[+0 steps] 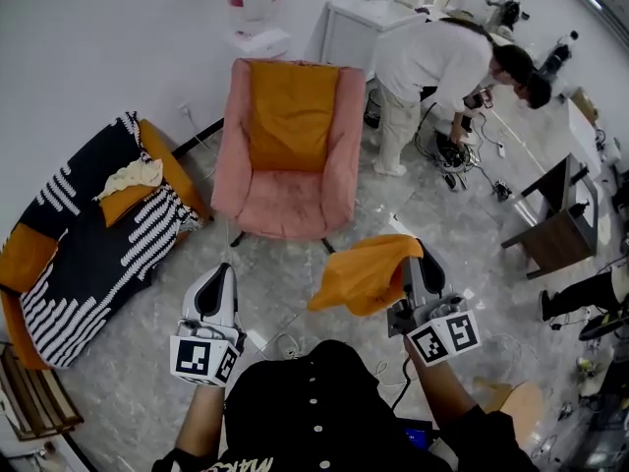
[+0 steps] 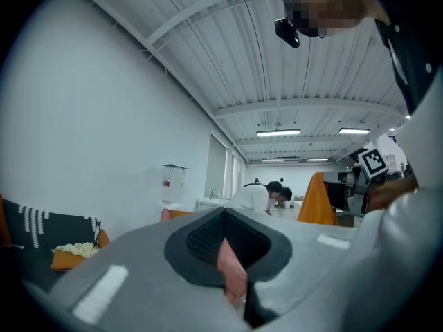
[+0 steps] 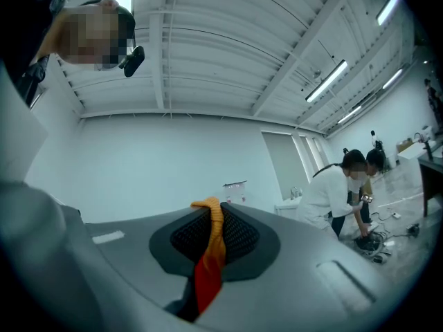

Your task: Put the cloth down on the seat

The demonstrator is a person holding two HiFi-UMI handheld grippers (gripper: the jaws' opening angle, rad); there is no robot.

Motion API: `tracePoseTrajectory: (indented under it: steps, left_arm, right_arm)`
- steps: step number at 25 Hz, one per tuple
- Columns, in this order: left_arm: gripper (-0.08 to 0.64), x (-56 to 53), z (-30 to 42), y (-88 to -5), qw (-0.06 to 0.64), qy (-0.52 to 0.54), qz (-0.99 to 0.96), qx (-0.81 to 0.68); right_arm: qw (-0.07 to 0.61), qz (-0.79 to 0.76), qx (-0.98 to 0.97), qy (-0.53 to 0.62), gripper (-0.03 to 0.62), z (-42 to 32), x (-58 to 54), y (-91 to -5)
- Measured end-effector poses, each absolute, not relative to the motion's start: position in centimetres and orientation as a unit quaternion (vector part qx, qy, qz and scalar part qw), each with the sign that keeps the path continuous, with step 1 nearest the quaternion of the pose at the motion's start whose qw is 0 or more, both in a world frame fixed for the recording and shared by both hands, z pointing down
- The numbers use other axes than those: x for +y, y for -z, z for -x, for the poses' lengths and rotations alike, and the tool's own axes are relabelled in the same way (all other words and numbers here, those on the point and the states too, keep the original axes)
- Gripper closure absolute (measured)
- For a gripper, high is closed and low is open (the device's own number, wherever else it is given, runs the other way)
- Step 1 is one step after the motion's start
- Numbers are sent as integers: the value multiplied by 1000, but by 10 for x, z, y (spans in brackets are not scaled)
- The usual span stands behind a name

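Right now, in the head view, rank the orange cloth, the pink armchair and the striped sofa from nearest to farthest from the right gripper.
1. orange cloth: clamped in the right gripper, draping to its left.
2. pink armchair: ahead and to the left, across open floor.
3. striped sofa: far left, against the wall.

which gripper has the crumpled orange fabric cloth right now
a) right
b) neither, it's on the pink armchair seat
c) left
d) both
a: the crumpled orange fabric cloth hangs from the right gripper, and the right gripper view shows the fabric pinched between its jaws, short of the pink armchair.
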State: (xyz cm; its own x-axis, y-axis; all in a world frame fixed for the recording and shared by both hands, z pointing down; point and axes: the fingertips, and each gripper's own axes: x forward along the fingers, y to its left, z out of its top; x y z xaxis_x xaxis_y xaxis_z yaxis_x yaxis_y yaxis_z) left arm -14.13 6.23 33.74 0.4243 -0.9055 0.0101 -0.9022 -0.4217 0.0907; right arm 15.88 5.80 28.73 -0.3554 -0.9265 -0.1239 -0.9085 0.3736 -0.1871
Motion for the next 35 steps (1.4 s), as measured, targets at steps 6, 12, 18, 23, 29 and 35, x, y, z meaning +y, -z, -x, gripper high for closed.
tracePoseTrajectory:
  steps: [6, 12, 18, 23, 29, 35]
  left_arm:
    - [560, 46, 146, -333, 41, 23, -841, -539]
    - [560, 23, 148, -342, 45, 15, -843, -536]
    - [560, -14, 154, -343, 45, 13, -841, -539]
    - [560, -51, 157, -343, 42, 13, -840, -541]
    - [560, -111, 161, -343, 43, 12, -835, -549]
    - [560, -176, 159, -333, 38, 12, -827, -561]
  right_arm:
    - [98, 561, 820, 45, 548, -152, 42, -290]
    - [101, 558, 823, 47, 548, -145, 18, -295]
    - [105, 553, 825, 48, 548, -137, -22, -296]
    - [107, 549, 828, 44, 548, -135, -66, -295]
    - [109, 536, 836, 43, 548, -128, -130, -290]
    - [113, 521, 845, 41, 548, -125, -201, -278]
